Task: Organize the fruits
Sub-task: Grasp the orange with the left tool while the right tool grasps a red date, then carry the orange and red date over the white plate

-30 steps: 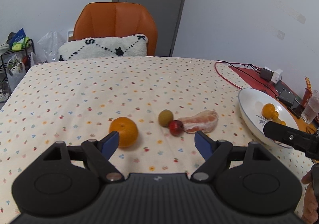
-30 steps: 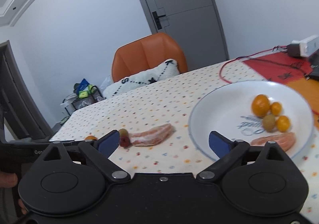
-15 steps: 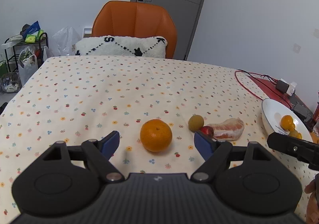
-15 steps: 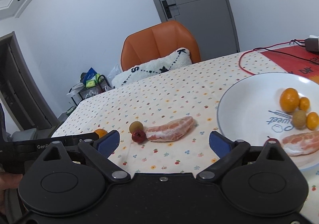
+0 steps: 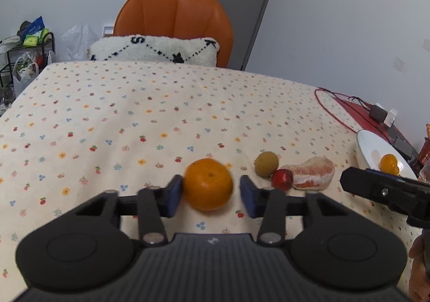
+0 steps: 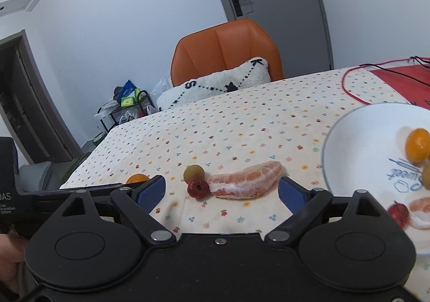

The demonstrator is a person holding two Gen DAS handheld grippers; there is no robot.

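Observation:
A round orange (image 5: 208, 183) rests on the flowered tablecloth between the fingers of my left gripper (image 5: 211, 196). Its jaws are closing: the left pad is at the peel, while a gap shows at the right pad. To the right lie a green-brown fruit (image 5: 266, 163), a small red fruit (image 5: 281, 179) and a peeled pomelo segment (image 5: 313, 174). My right gripper (image 6: 221, 192) is open and closing slightly. The pomelo segment (image 6: 246, 181) and red fruit (image 6: 198, 187) lie between its fingertips, untouched. The white plate (image 6: 357, 146) at right holds several fruits.
An orange chair (image 5: 174, 22) with a white pillow (image 5: 153, 48) stands at the table's far edge. A red cable (image 5: 336, 111) and chargers (image 5: 379, 114) lie on a red mat behind the plate. A cluttered rack (image 5: 24, 60) stands off the far left corner.
My left gripper came down and forward until the orange sat between its fingers, then the jaws narrowed around it. My right gripper swung left from the plate toward the pomelo segment.

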